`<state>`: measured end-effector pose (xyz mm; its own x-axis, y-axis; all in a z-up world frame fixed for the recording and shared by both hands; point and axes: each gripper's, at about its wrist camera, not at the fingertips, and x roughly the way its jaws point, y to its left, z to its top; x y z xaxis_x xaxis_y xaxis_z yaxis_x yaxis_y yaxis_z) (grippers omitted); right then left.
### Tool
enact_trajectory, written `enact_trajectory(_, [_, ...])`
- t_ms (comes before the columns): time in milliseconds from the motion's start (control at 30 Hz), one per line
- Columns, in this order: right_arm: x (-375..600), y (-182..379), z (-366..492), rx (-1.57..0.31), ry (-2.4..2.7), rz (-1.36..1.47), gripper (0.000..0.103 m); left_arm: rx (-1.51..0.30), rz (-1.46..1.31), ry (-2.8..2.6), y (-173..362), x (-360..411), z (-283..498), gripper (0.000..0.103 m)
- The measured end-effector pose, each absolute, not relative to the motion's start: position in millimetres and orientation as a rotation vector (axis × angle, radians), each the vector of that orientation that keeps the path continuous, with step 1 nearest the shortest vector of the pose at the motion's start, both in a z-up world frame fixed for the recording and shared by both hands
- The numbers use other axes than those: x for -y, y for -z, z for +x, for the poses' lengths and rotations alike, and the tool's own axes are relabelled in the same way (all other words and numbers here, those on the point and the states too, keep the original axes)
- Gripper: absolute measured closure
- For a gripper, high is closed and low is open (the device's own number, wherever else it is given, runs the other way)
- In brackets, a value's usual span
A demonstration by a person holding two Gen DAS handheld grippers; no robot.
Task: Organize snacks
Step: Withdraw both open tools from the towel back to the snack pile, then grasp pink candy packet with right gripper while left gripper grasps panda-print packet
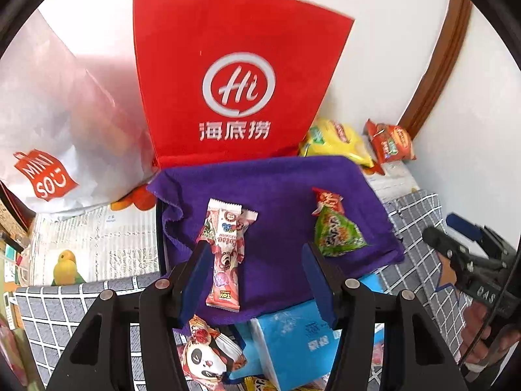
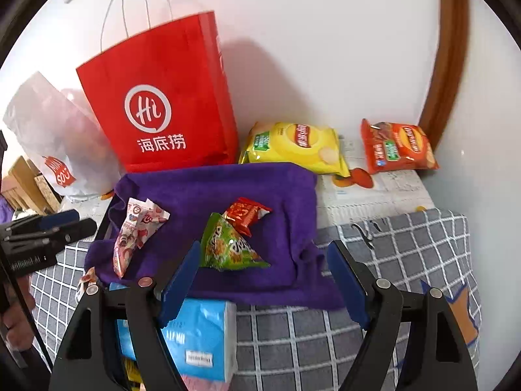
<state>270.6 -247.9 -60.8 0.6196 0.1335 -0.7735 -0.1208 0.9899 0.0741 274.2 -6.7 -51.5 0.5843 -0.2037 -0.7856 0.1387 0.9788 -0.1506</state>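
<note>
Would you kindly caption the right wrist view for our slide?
Open right gripper above a purple towel holding snack packets, red bag behind.

A red paper bag (image 2: 162, 104) with white cord handles stands against the white wall (image 2: 325, 49), a white plastic bag (image 1: 62, 123) slumped beside it. In front lies a purple towel (image 2: 228, 189) on a grey checked cloth (image 2: 407, 254). A blue tissue pack (image 2: 202, 342) sits at the towel's near edge. Brown wooden trim (image 2: 446, 81) runs up the wall.
</note>
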Motion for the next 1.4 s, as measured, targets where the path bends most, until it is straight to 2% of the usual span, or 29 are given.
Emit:
enact_trajectory(333, [254.6,37.6,192.7,-0.825,-0.166,0.015,0.024,-0.876,-0.019,0.204,22.3,25.0,243.8,0.048])
enact_trajectory(433, [254.0,37.1,176.0,-0.839,-0.184,0.018,0.024,-0.859,-0.036,0.212,13.5,22.5,228.1,0.039])
enact_trajectory(500, [251.6,39.4,166.6,-0.836,-0.179,-0.003,0.024,-0.865,-0.040,0.222,12.3,19.1,218.5,0.038])
enact_trajectory(567, [245.2,46.6,158.5,-0.839,-0.173,-0.028,0.024,-0.870,-0.033,0.213,14.8,13.6,209.3,0.035])
enact_trajectory(767, [230.2,89.5,148.8,-0.914,-0.209,0.004,0.025,-0.909,-0.073,0.145,38.2,-19.5,181.9,0.035])
enact_trajectory(867, [225.1,120.7,152.2,-0.978,-0.213,0.003,0.042,-0.923,-0.077,0.116,51.2,-32.9,166.6,0.035])
enact_trajectory(933, [223.6,136.2,153.9,-1.013,-0.229,0.028,0.045,-0.932,-0.081,0.106,59.6,-40.3,156.2,0.035])
enact_trajectory(1400, [202.3,182.1,155.0,-1.049,-0.269,0.086,0.045,-0.977,-0.129,0.076,94.7,-56.9,143.5,0.035])
